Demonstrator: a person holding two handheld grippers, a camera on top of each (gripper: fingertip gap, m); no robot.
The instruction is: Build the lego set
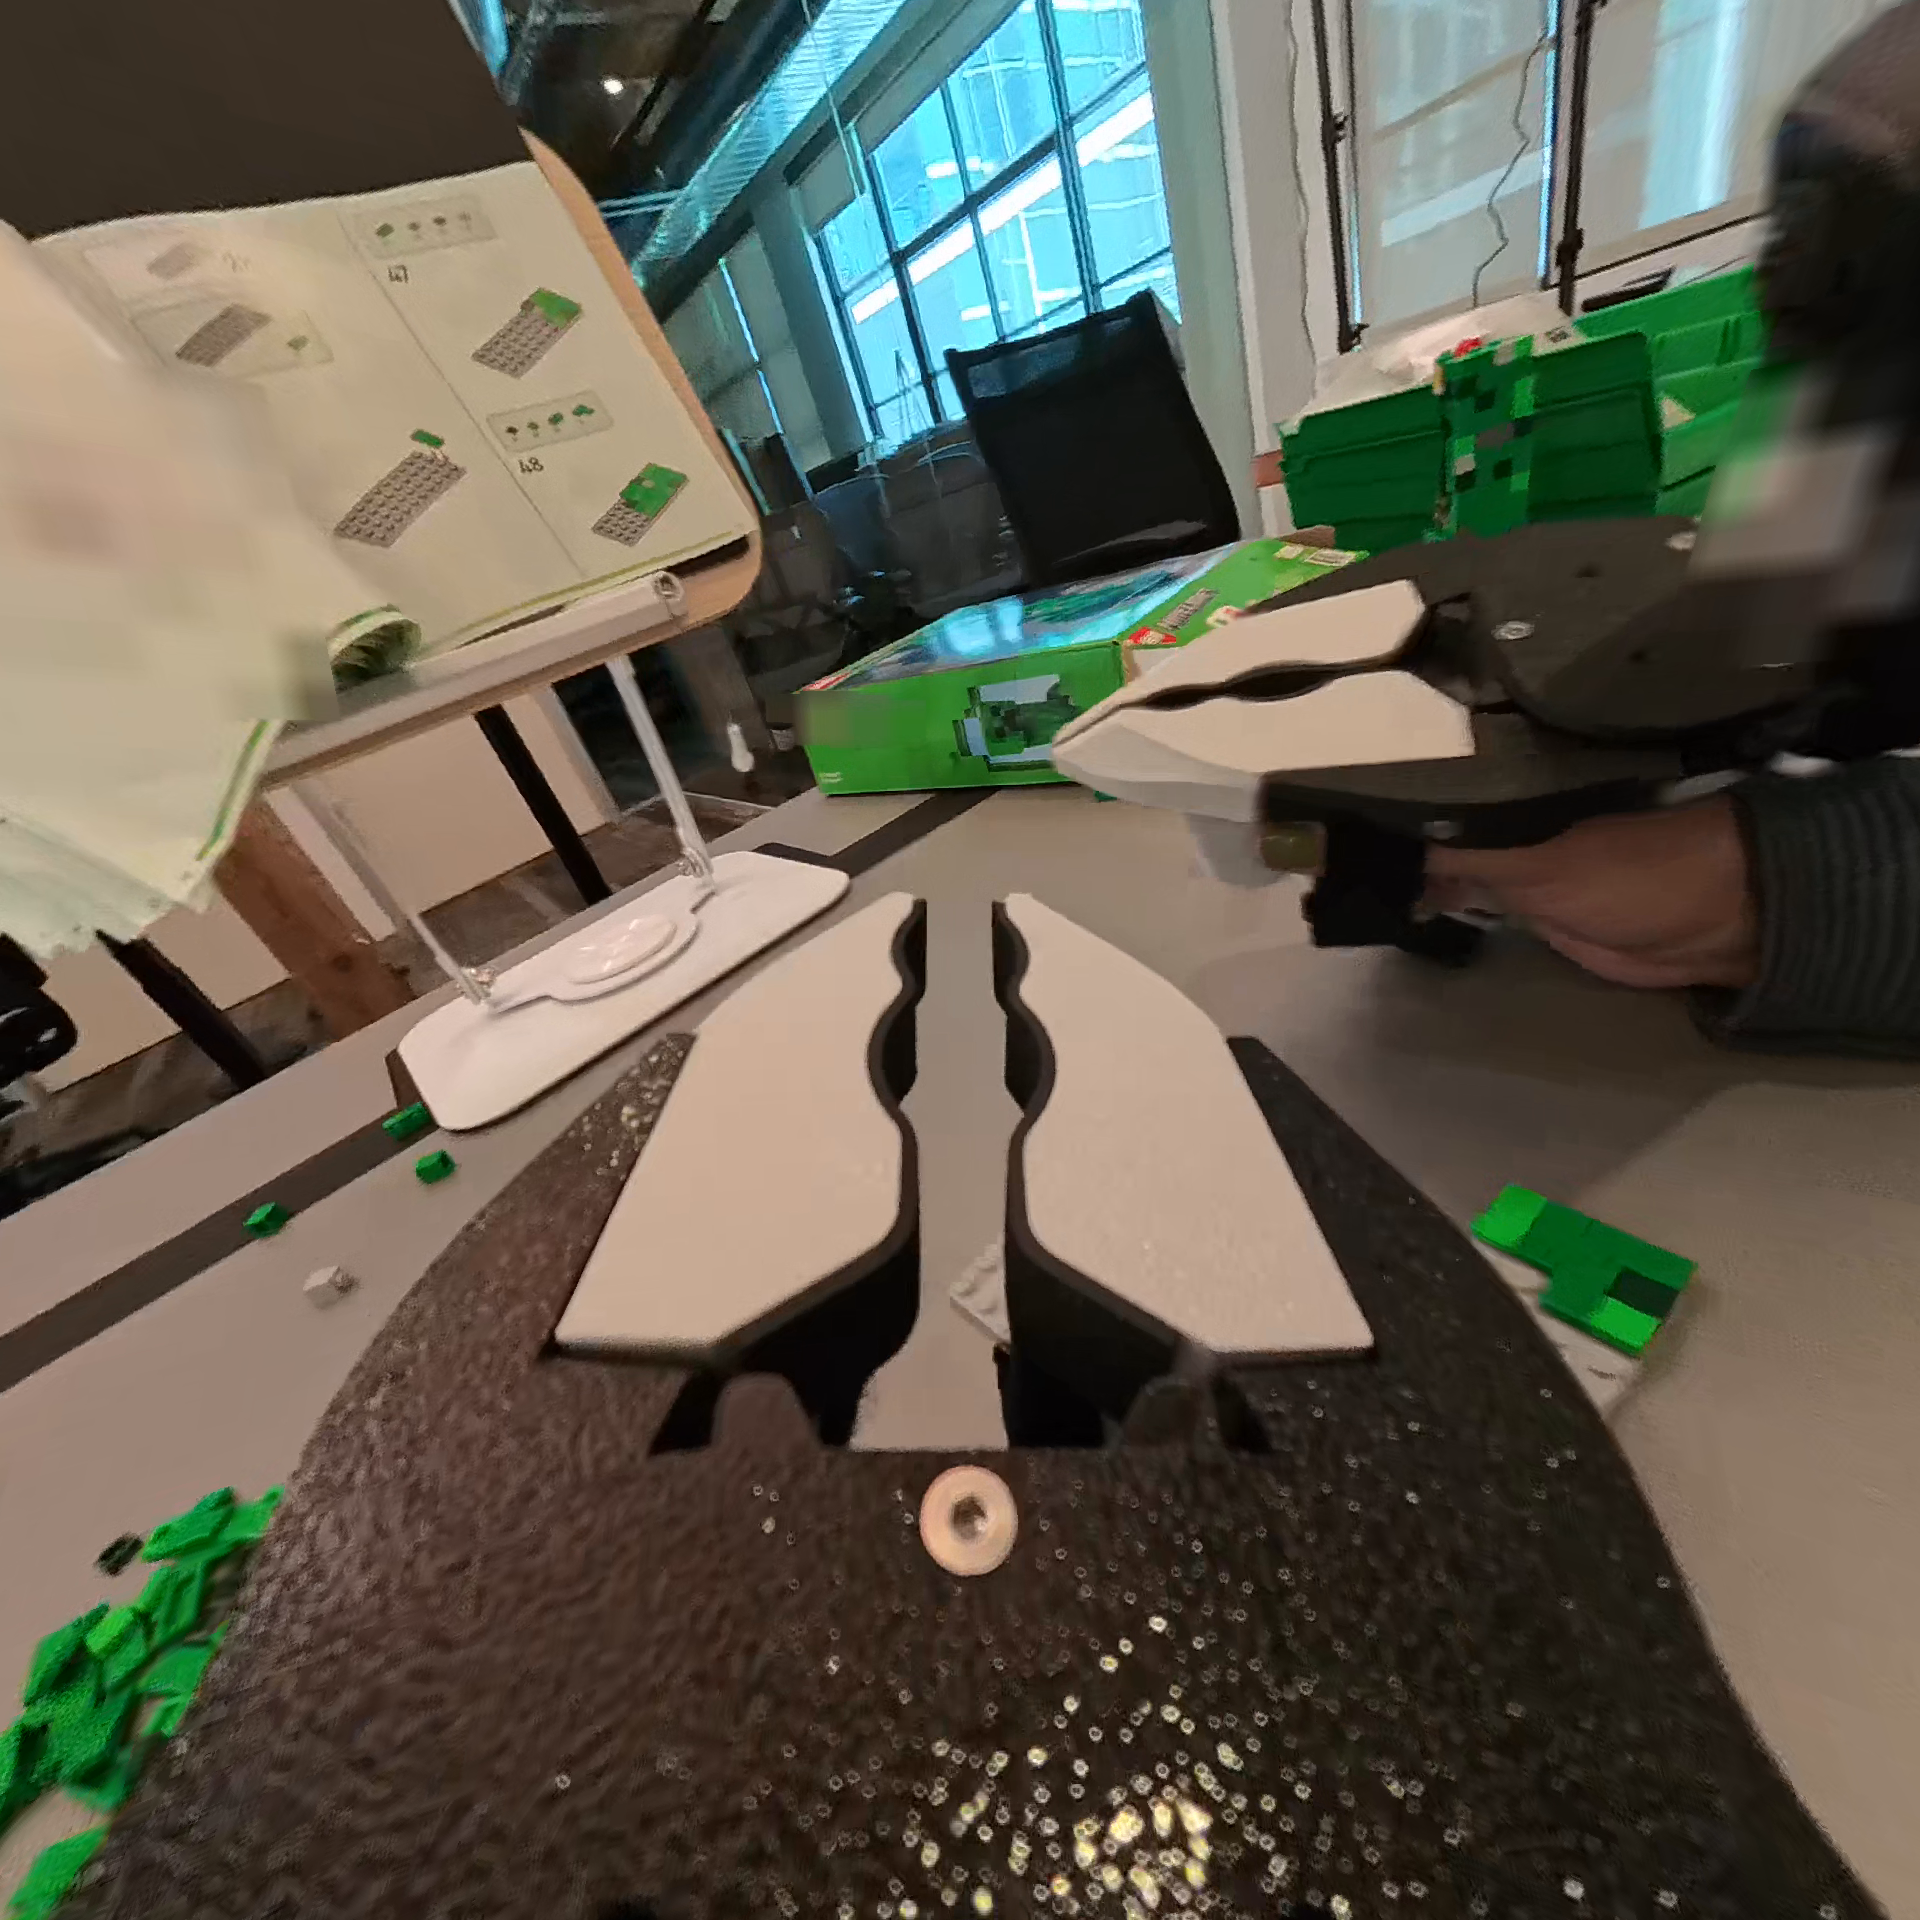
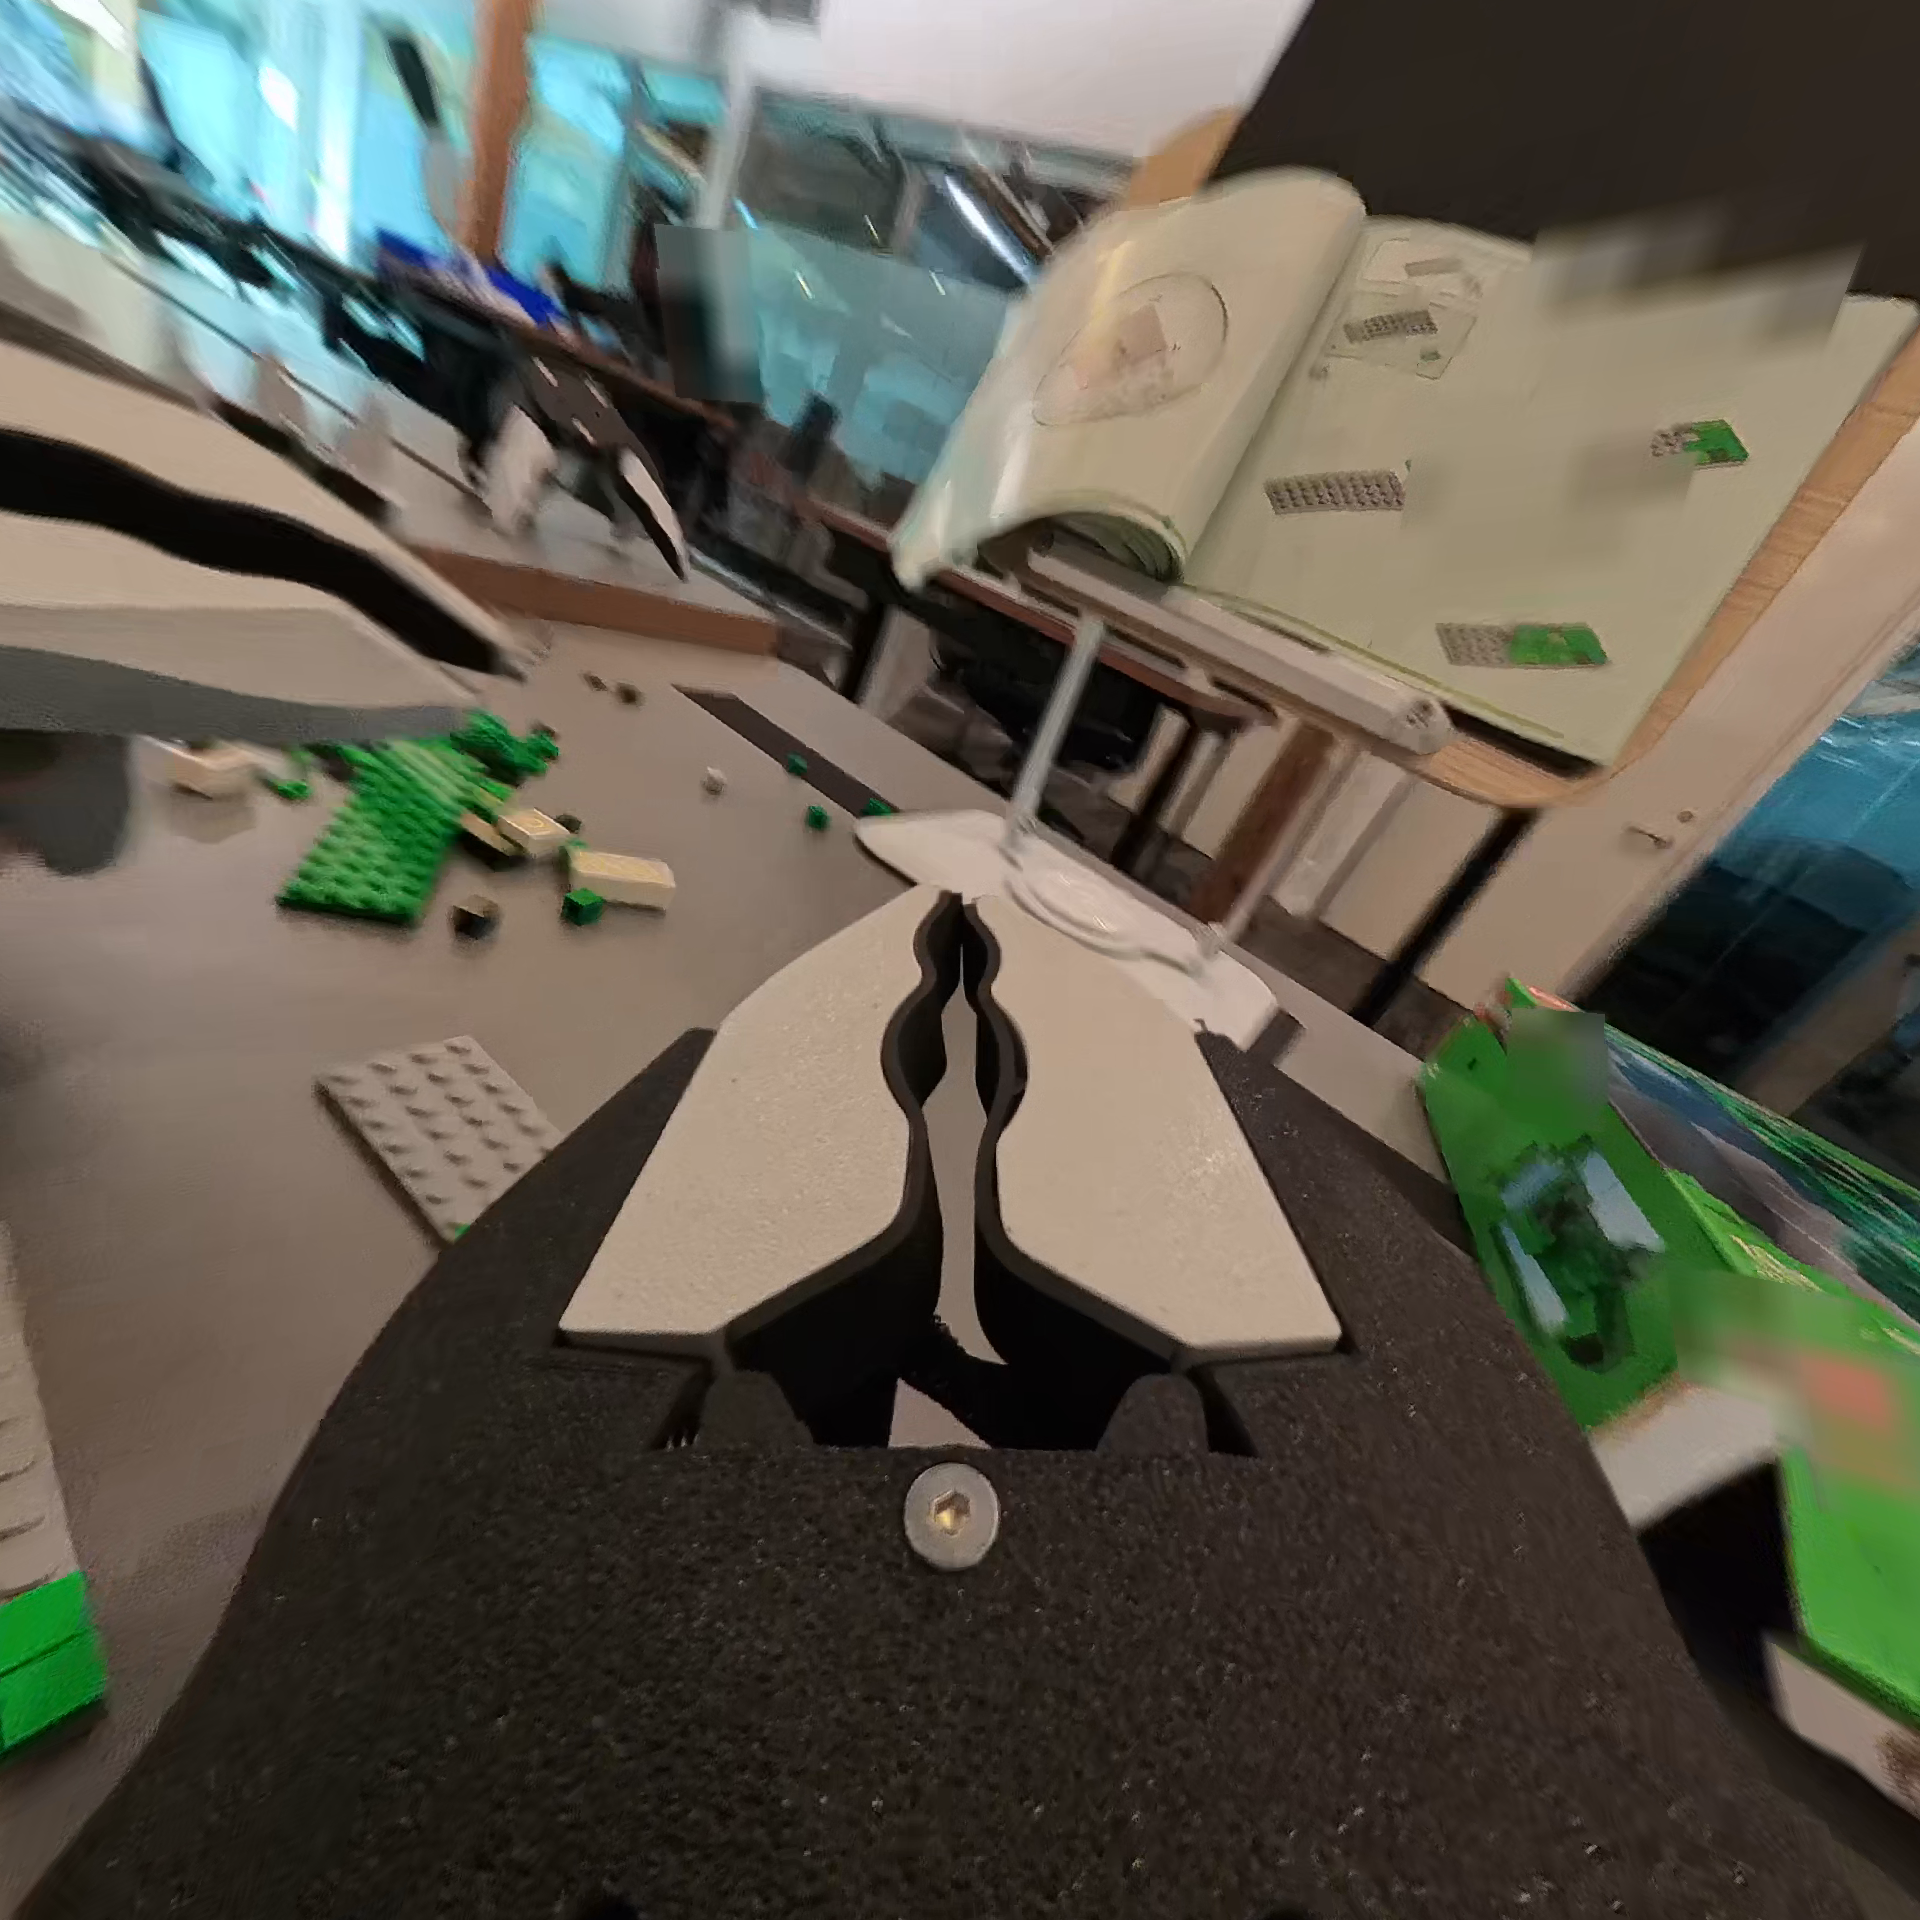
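Neither tool holds anything, the left gripper (image 1: 958, 914) parted and the right gripper (image 2: 958, 914) nearly closed, so the build looks barely begun: the flat grey studded baseplate (image 2: 436, 1127) lies bare on the grey table (image 2: 208, 997), green plates and loose bricks (image 2: 416, 821) scattered beyond it.

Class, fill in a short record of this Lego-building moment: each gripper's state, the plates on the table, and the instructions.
left gripper: jaws open, empty, above the table
right gripper: jaws shut, nothing visible between them
grey baseplate: flat on the table, bare
green plate: flat, loose bricks around it
instruction booklet: open on a stand
Lego box: lying on the table's far side
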